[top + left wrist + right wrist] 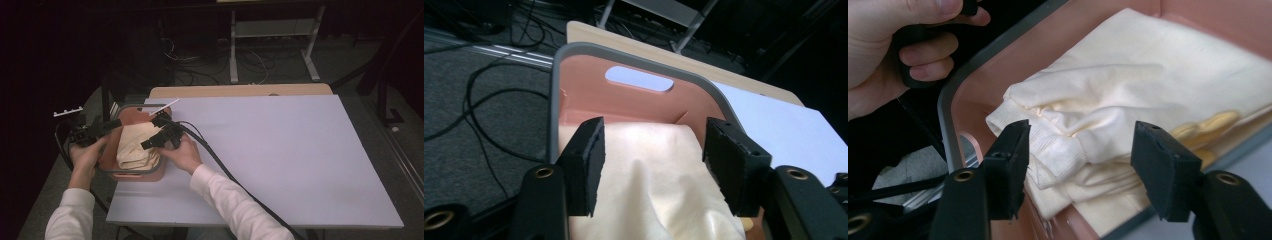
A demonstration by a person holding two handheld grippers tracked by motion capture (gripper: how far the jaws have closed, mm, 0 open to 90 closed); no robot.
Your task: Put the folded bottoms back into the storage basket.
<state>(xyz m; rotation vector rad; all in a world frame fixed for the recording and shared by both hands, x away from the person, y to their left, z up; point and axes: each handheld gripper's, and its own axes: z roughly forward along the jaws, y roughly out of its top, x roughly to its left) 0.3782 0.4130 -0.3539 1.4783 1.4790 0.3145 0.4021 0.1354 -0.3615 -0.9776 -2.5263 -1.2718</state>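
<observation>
Two grippers sat over one pink basket (131, 116) with a grey rim, parked at the 9 o'clock edge of the counter (280, 150), partly overhanging its left side. A folded cream garment (136, 145) lay inside the basket, bulging above the rim at the near end.

Left gripper (114, 123): came in from 9 o'clock, held in the person's left hand (86, 154), tips over the far-left part of the basket. Left gripper view: jaws stood wide apart, nothing between them, hovering above the garment (649, 195); pads (589, 160) clear of the cloth as far as I could tell. Basket's far wall with its oval handle slot (639, 79) sat at 12 o'clock from the jaws.

Right gripper (152, 141): held in the right hand (184, 154), came in from 3 o'clock, tips over the garment's right side. Right gripper view: jaws also wide, straddling the garment's folded ribbed edge (1058, 145) without closing on it; couldn't tell if a pad touched the cloth. The left hand (893, 45) showed at 10 o'clock in that view, outside the basket rim (950, 100).

A white strip (164, 106) lay slanted at the basket's far-right corner, 12 o'clock of the right gripper. Black cable (225, 172) ran from the right gripper along the forearm toward 5 o'clock. White sleeves (235, 205) on both arms.
</observation>
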